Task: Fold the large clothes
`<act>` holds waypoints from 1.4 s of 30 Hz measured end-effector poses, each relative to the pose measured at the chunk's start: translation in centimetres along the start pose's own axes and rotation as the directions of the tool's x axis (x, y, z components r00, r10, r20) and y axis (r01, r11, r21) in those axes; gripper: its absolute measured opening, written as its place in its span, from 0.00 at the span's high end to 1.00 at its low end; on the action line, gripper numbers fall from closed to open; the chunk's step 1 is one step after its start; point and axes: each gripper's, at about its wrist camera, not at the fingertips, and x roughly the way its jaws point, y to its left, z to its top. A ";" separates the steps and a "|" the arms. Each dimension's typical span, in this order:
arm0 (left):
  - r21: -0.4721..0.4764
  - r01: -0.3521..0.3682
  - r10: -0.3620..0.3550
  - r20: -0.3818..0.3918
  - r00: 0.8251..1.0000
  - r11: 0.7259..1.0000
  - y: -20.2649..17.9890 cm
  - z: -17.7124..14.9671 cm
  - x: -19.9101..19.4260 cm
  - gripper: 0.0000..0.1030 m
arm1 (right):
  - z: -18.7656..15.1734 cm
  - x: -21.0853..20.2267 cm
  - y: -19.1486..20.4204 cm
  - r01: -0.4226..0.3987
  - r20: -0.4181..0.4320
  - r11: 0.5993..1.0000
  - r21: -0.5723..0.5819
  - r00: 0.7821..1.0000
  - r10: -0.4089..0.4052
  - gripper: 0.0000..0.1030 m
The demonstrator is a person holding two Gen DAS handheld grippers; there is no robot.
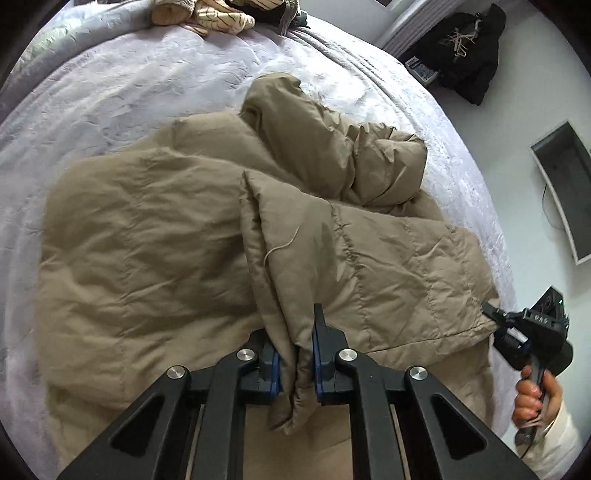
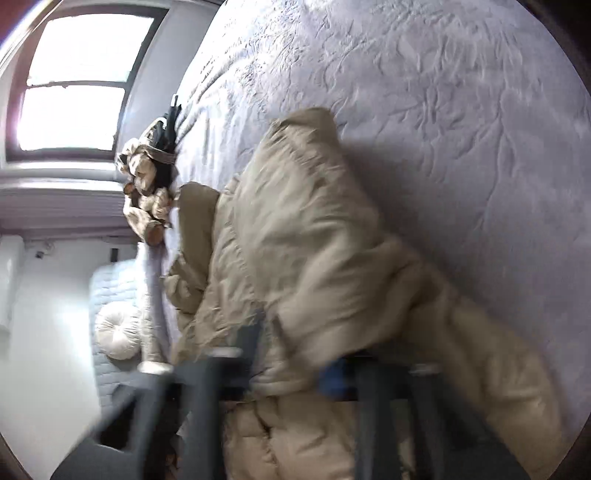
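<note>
Pinched between the left gripper's blue pads is a doubled hem fold of one tan puffer coat, spread on the lavender bedspread. Its long axis runs away from both tools. One right gripper — clamped on the hem corner — sits off to the right. Two grippers, one coat — a separate clothes heap lies far off.

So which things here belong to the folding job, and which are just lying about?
In the job: tan puffer coat; left gripper and right gripper, each shut on it.
Lying about: pile of clothes, black garment, round cushion.
</note>
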 end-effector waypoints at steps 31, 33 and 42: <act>0.125 -0.242 0.241 0.023 0.970 0.962 0.3 0.9 3.1 0.85 | 1.1 -5.4 5.3 0.086 0.053 0.933 -0.350 0.996 -0.072 0.33; 0.124 -0.243 0.243 0.019 0.970 0.962 0.2 0.9 3.2 0.85 | 4.8 -4.3 2.0 0.044 0.054 0.985 -0.164 0.998 -0.035 0.33; 0.118 -0.276 0.277 0.006 0.961 0.954 -0.5 1.5 4.3 0.85 | 10.6 2.6 -2.4 -0.176 -0.064 0.973 0.149 0.980 0.187 0.85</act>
